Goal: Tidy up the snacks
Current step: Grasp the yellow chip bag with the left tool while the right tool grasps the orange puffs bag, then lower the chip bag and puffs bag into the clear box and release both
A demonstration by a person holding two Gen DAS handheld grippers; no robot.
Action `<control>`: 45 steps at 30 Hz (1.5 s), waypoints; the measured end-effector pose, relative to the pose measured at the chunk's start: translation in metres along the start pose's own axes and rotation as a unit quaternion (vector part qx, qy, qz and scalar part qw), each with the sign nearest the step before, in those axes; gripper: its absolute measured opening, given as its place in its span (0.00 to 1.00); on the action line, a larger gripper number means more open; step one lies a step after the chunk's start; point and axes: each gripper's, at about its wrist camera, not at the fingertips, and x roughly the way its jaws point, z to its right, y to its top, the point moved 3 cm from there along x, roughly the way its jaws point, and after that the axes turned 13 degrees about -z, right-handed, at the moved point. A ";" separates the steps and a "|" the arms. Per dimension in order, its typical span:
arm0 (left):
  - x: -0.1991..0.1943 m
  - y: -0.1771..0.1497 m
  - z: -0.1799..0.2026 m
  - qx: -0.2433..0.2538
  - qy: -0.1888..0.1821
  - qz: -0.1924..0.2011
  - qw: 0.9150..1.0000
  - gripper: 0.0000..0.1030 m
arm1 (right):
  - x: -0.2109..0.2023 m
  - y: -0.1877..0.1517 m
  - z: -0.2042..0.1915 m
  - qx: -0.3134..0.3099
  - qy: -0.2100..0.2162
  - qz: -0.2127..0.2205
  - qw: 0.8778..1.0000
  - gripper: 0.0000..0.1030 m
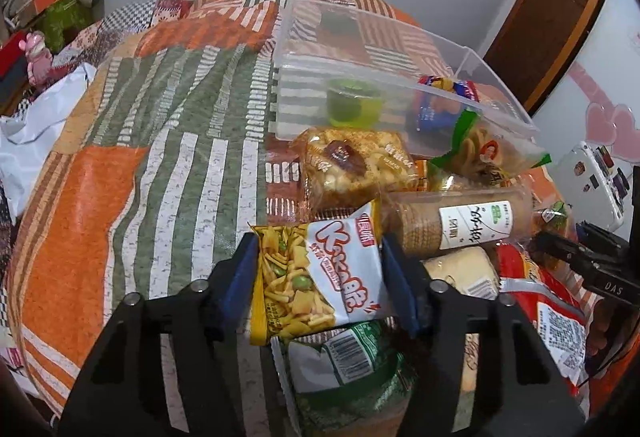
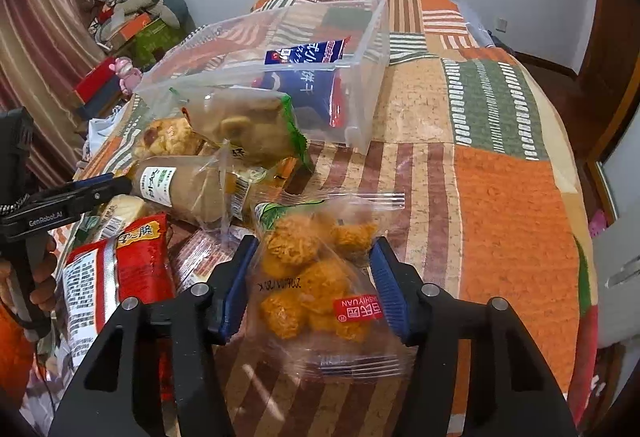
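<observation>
The mix packet (image 1: 320, 273) sits clamped between the left gripper's (image 1: 318, 277) pads, near the pile, the bin (image 1: 400, 77) beyond it. The right gripper (image 2: 314, 285) likewise pinches the puff bag (image 2: 316, 277). Lift each clear of the pile, then lower it into the bin's bare far-left part.

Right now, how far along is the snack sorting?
Barely started. The clear bin holds only a blue packet and a green cup. In hand: the left tool grips a mixed-snack bag, the right tool a bag of fried balls. A pile of packets beside the bin is left.
</observation>
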 end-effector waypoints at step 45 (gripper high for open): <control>-0.062 0.127 0.051 0.037 -0.005 0.109 0.993 0.53 | -0.042 0.122 -0.045 -0.033 0.020 0.119 0.992 0.50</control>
